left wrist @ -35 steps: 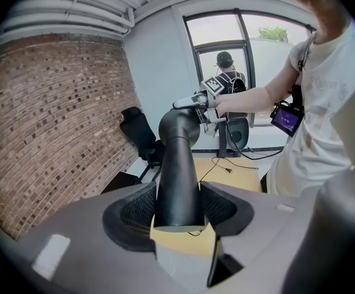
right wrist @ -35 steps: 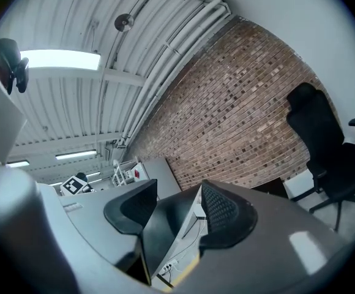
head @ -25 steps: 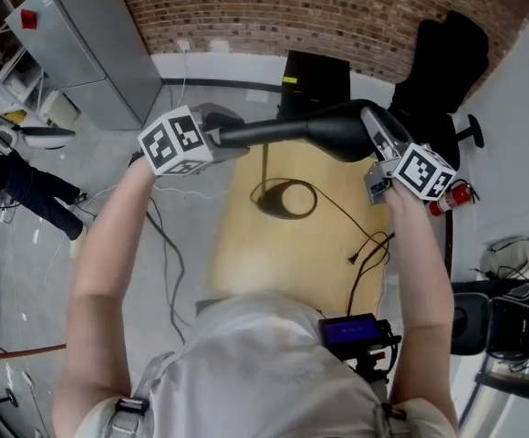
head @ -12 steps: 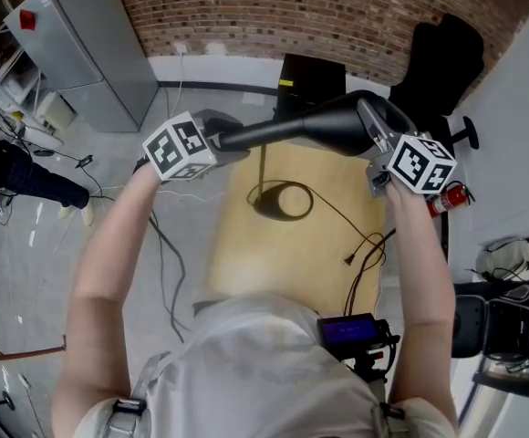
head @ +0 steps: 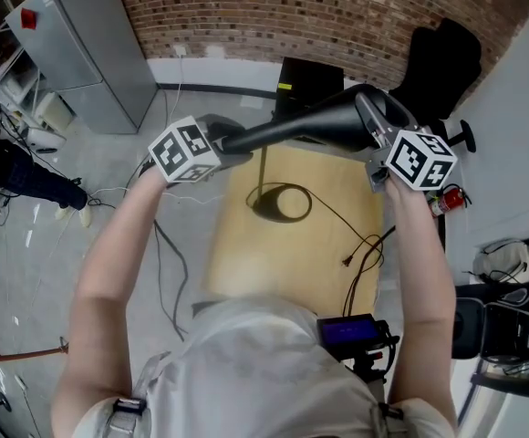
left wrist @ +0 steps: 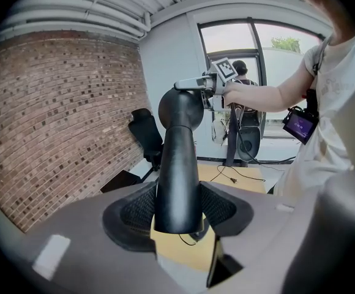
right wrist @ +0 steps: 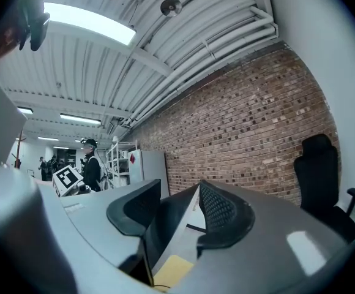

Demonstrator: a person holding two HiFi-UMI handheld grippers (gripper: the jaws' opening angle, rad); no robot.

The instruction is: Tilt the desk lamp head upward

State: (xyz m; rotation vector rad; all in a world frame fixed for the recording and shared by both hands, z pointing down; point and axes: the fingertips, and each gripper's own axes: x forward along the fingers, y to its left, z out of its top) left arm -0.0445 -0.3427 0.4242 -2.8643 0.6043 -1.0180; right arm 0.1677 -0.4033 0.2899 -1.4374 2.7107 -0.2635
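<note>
The black desk lamp's cone-shaped head [head: 333,124] hangs over the yellow table [head: 246,254], level between my two grippers. Its ring base [head: 283,201] stands on the table below. My left gripper [head: 231,140] is shut on the narrow neck [left wrist: 177,176], one pad on each side. My right gripper [head: 372,121] is at the wide end. Its jaws have just been closing, and the head's dark rim [right wrist: 165,219] sits clamped between its pads [right wrist: 221,212]. In the left gripper view the right gripper [left wrist: 197,84] shows beyond the head's wide end [left wrist: 180,109].
The lamp's cable [head: 365,245] trails over the table's right side. A black office chair [head: 442,62] and a black box [head: 315,76] stand by the brick wall. There is a grey cabinet [head: 91,44] at the far left, and a person [head: 18,181] on the floor there.
The right gripper and the lamp head's wide end have moved up in the head view and the gripper has rolled. The left gripper has stayed almost where it was.
</note>
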